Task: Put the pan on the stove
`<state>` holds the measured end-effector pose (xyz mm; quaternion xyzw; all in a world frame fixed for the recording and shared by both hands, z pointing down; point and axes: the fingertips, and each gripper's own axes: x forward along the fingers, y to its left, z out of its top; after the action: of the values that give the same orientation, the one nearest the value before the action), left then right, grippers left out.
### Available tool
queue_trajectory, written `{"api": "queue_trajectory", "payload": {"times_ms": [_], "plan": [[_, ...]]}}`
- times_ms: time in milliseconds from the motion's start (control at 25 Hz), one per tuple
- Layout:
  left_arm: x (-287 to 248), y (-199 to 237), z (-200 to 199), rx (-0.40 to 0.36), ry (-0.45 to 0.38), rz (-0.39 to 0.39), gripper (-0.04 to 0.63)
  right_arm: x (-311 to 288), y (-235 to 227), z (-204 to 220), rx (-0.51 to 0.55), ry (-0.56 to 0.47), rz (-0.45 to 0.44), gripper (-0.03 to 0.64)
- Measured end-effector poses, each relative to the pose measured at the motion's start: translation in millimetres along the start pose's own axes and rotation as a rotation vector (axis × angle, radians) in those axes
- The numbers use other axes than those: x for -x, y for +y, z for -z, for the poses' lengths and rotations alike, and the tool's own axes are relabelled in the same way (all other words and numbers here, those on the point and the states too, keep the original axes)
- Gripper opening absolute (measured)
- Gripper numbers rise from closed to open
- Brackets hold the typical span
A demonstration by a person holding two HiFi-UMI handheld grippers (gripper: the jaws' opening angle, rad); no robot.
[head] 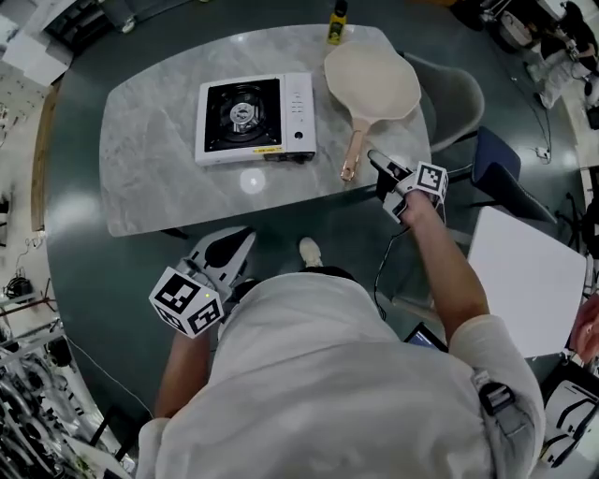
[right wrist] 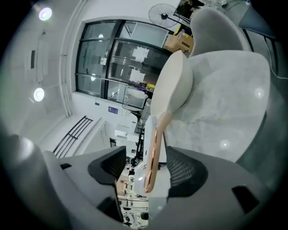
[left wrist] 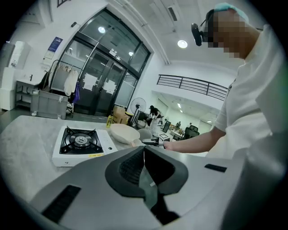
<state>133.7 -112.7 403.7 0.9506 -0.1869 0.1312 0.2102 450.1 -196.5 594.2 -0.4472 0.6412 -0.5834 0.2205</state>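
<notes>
A white single-burner stove [head: 255,118] stands in the middle of the marble table [head: 150,178]. To its right lies the beige pan [head: 372,82], its copper-toned handle [head: 354,148] pointing toward the near table edge. My right gripper [head: 382,168] is at the end of that handle and open. In the right gripper view the handle [right wrist: 152,157] runs between the jaws with a gap to the left pad, and the pan [right wrist: 173,85] lies beyond. My left gripper [head: 234,251] hangs low, off the table's near edge, shut and empty. The left gripper view shows the stove [left wrist: 81,143] and pan [left wrist: 123,132] ahead.
A yellow bottle [head: 336,23] stands at the table's far edge, just behind the pan. A grey chair [head: 454,94] and a blue chair [head: 505,173] sit right of the table. A white board [head: 524,281] lies near my right arm.
</notes>
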Motion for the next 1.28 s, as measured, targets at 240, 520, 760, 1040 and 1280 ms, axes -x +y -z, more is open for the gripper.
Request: {"api": "queue_trajectory", "payload": {"times_ms": [240, 520, 760, 1040, 1280], "plan": [[-4, 13, -1, 0.045, 0.004, -0.128, 0.018, -65, -27, -40, -0.105, 0.026, -0.086, 0.349], [1, 29, -6, 0.068, -0.002, -0.247, 0.018, -118, -39, -58, -0.134, 0.118, -0.151, 0.371], [3, 40, -7, 0.091, -0.001, -0.3, 0.018, -145, -29, -61, -0.166, 0.131, -0.249, 0.312], [5, 41, -9, 0.11, -0.003, -0.319, 0.018, -144, -31, -66, -0.257, 0.097, -0.261, 0.15], [4, 42, -5, 0.116, -0.002, -0.32, 0.018, -144, -27, -56, -0.17, 0.165, -0.209, 0.126]]}}
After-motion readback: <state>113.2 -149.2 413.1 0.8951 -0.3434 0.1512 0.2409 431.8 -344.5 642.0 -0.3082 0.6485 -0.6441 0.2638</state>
